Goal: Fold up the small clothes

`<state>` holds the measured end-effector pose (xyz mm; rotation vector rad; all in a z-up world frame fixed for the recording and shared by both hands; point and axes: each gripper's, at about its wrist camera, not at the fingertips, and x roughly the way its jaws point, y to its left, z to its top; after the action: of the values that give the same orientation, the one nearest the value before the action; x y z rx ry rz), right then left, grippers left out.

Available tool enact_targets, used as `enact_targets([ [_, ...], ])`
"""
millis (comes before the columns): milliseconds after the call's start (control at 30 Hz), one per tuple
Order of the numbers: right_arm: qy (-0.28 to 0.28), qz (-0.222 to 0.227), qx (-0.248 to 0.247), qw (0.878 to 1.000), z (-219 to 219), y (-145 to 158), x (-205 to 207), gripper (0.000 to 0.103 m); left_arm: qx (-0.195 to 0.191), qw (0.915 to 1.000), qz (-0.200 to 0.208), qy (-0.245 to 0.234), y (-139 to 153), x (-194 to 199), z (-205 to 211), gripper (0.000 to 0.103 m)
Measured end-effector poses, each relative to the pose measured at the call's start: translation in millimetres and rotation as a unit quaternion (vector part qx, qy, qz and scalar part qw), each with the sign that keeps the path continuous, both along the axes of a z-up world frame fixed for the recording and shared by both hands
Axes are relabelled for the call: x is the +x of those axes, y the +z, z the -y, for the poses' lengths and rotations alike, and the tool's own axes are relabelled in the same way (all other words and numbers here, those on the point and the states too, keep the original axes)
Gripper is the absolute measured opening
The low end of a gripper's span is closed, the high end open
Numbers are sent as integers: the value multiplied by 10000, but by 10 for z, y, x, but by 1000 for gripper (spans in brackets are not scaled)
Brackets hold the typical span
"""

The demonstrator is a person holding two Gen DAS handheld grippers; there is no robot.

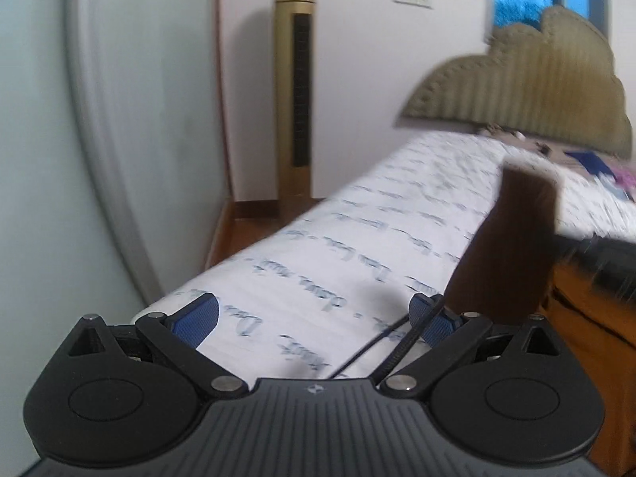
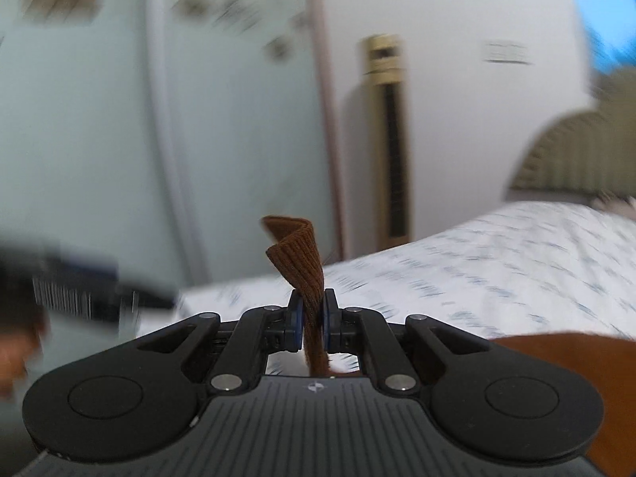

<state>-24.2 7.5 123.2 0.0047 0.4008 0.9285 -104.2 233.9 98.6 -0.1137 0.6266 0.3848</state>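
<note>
The brown ribbed garment (image 2: 296,262) is up off the bed (image 2: 497,262), pinched by a narrow band in the right gripper (image 2: 312,322), whose fingers are closed tight on it; the free end curls over above them and more brown cloth sags low to the right. It looks soft, light and limp, likely stretchy, so it will droop wherever unsupported. A hem or corner seems the best hold. The left gripper (image 1: 314,316) hovers over the printed sheet with its fingers spread wide, holding nothing, the hanging cloth just to its right.
</note>
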Motion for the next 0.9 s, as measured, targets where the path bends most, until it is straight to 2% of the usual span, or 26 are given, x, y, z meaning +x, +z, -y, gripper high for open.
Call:
enact_targets([
  [67, -394, 18, 244, 9989, 351, 95, 64, 10, 90, 9992, 45, -397, 2, 24, 189, 102],
  [167, -915, 40, 477, 9947, 838, 133, 109, 11, -40, 9939, 5, -1105, 14, 125, 461, 102],
  [233, -1170, -78, 626, 9911, 1104, 94, 117, 11, -331, 9852, -225, -1669, 15, 220, 589, 103],
  [300, -1434, -135, 670, 9873, 1331, 10, 111, 11, -298, 9797, -549, -1903, 3, 310, 697, 103],
  [400, -1808, -350, 732, 9802, 1642, -184, 144, 11, 200, 9802, -755, -1819, 10, 310, 807, 103],
  [467, -2024, -656, 768, 9741, 1823, -365, 143, 11, 825, 9750, -963, -1822, 28, 273, 841, 103],
  [500, -2121, -809, 763, 9709, 1884, -468, 140, 11, 1391, 9678, -1048, -1819, 12, 211, 870, 103],
  [533, -2200, -946, 741, 9681, 1938, -556, 153, 11, 2001, 9550, -1154, -1861, -27, 166, 877, 103],
  [567, -2252, -1054, 710, 9660, 1986, -638, 164, 11, 2562, 9383, -1286, -1936, -65, 127, 799, 103],
  [600, -2273, -1138, 683, 9647, 2017, -712, 172, 11, 3418, 9059, -1524, -1981, -179, 21, 795, 103],
  [633, -2269, -1206, 667, 9641, 2015, -770, 178, 11, 4094, 8718, -1791, -2006, -236, -88, 765, 103],
  [667, -2252, -1265, 672, 9637, 2020, -824, 187, 11, 4797, 8276, -2061, -2062, -377, -202, 715, 102],
  [700, -2229, -1317, 680, 9635, 2005, -869, 193, 11, 5092, 8037, -2184, -2170, -427, -291, 680, 102],
  [733, -2203, -1354, 683, 9636, 1968, -881, 200, 11, 4951, 7982, -2298, -2550, -392, -427, 611, 102],
  [767, -2175, -1379, 683, 9639, 1954, -910, 201, 11, 4392, 8174, -2350, -2894, -279, -475, 559, 102],
  [800, -2154, -1404, 680, 9640, 1937, -936, 202, 11, 3401, 8479, -2365, -3308, -83, -514, 481, 102],
  [833, -2133, -1437, 675, 9640, 1900, -937, 199, 12, 2565, 8713, -2213, -3550, 89, -524, 408, 102],
  [867, -2100, -1471, 676, 9642, 1869, -918, 171, 12, 1913, 8895, -1973, -3650, 240, -502, 338, 102],
  [900, -2072, -1503, 686, 9643, 1845, -892, 152, 12, 1437, 9010, -1760, -3696, 343, -488, 279, 102],
])
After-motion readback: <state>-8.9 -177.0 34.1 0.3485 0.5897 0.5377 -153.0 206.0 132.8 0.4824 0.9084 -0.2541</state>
